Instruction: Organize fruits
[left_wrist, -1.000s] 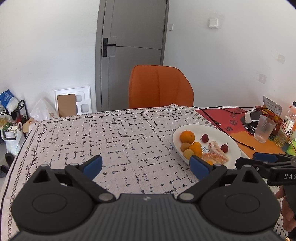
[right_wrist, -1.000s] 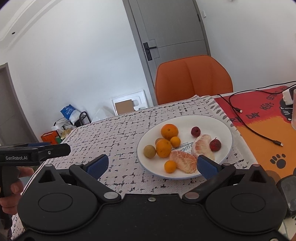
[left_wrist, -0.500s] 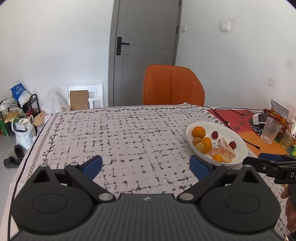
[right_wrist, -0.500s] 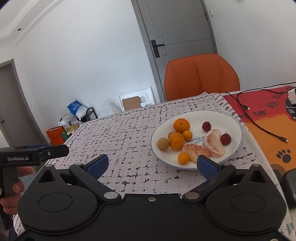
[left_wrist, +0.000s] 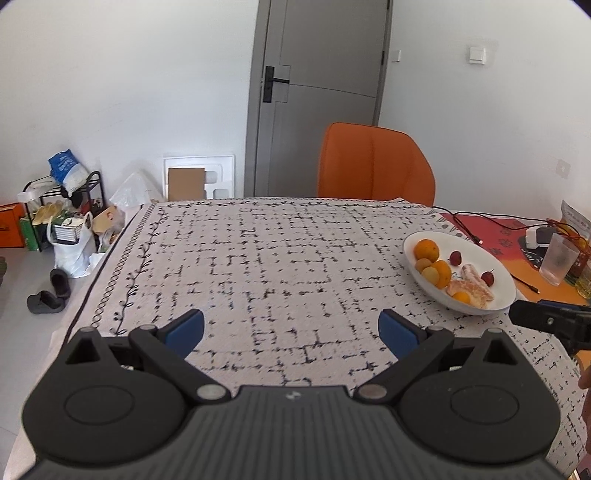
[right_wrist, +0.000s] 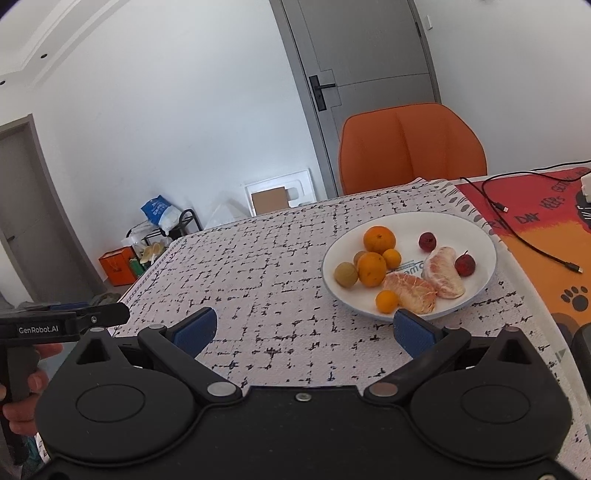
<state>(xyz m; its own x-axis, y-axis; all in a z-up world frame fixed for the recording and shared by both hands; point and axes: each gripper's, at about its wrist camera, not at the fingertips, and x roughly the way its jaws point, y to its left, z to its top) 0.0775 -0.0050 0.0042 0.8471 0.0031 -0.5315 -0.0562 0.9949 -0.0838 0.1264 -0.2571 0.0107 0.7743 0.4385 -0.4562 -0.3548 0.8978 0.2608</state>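
Tongs idle above surface, fruits on plate

Left tongs and right tongs: both spread wide, holding nothing. Fruits lie grouped on white plate, resting on patterned surface ahead of right tongs

White plate ahead of the blue-padded jaws, orange citrus, dark red berries, black-on-white grid-patterned tablecloth beneath, orange chair beyond.

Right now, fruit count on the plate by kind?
On the white plate:
Oranges, large and small: 4
Peeled citrus segments: 2
Red fruits: 2
Brownish round fruits: 2, one half hidden
Total: 10
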